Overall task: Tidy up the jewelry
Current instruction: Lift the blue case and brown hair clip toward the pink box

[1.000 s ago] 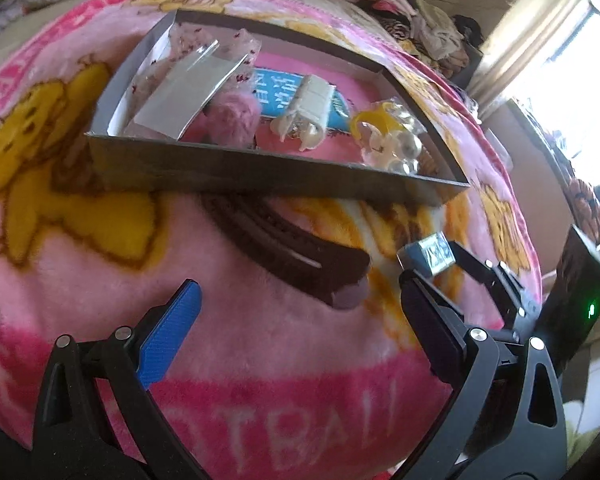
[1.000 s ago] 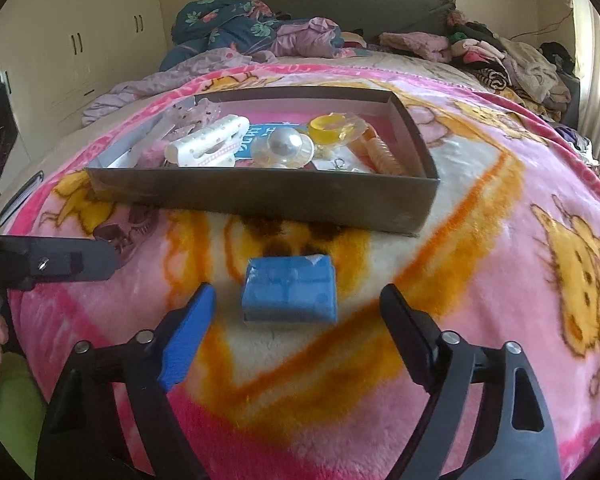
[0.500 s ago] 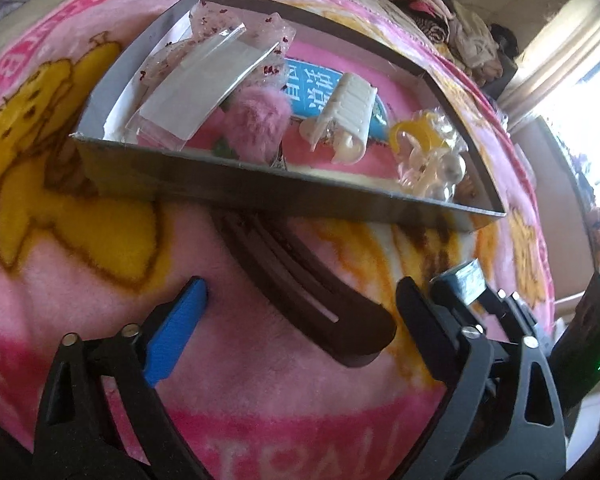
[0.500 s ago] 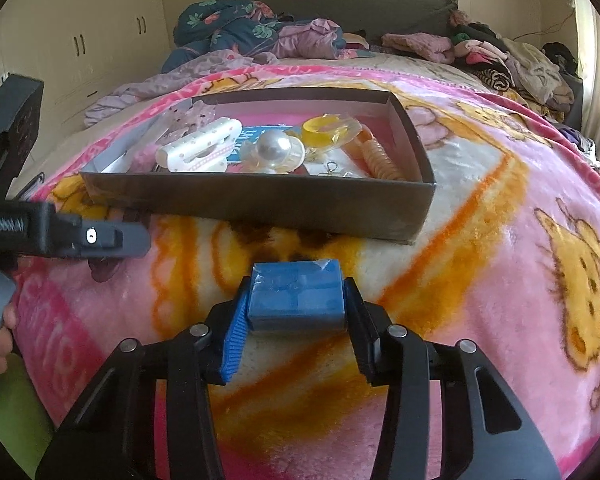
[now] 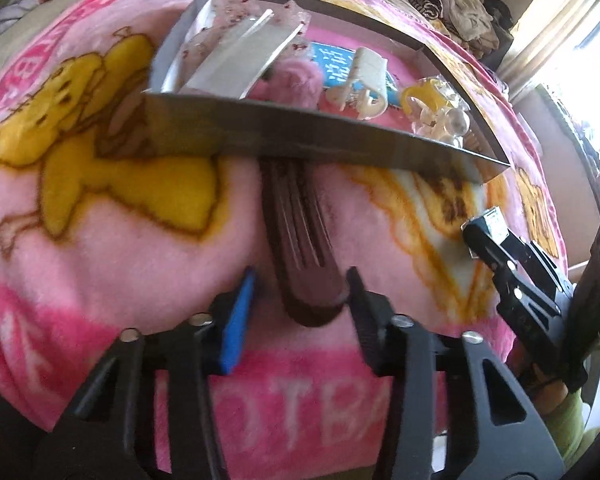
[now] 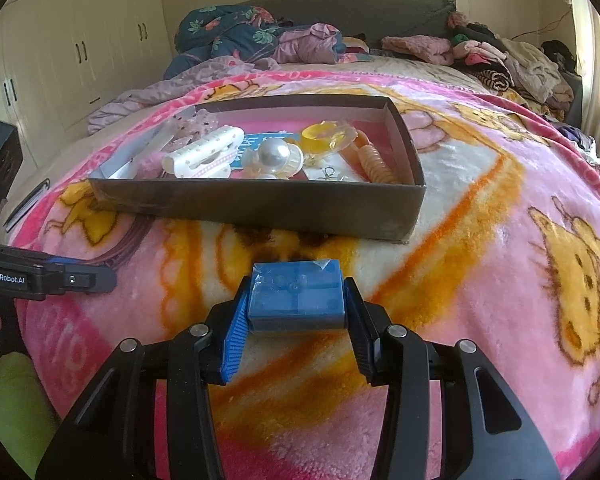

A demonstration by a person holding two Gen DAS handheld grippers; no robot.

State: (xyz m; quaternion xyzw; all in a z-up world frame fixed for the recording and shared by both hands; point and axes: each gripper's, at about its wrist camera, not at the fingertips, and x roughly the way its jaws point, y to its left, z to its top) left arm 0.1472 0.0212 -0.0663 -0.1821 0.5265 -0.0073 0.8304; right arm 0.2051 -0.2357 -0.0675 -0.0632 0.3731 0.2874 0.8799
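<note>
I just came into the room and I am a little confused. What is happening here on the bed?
A person is sorting hair accessories and jewelry with two handheld grippers. The right gripper is shut on a small blue box, in front of the gray tray on the pink blanket. The left gripper is open around the end of a brown hair clip, not yet gripping it.

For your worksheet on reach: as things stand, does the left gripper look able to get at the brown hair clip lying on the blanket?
Probably yes. The left gripper already straddles the near end of the brown hair clip, with nothing between them.
</note>
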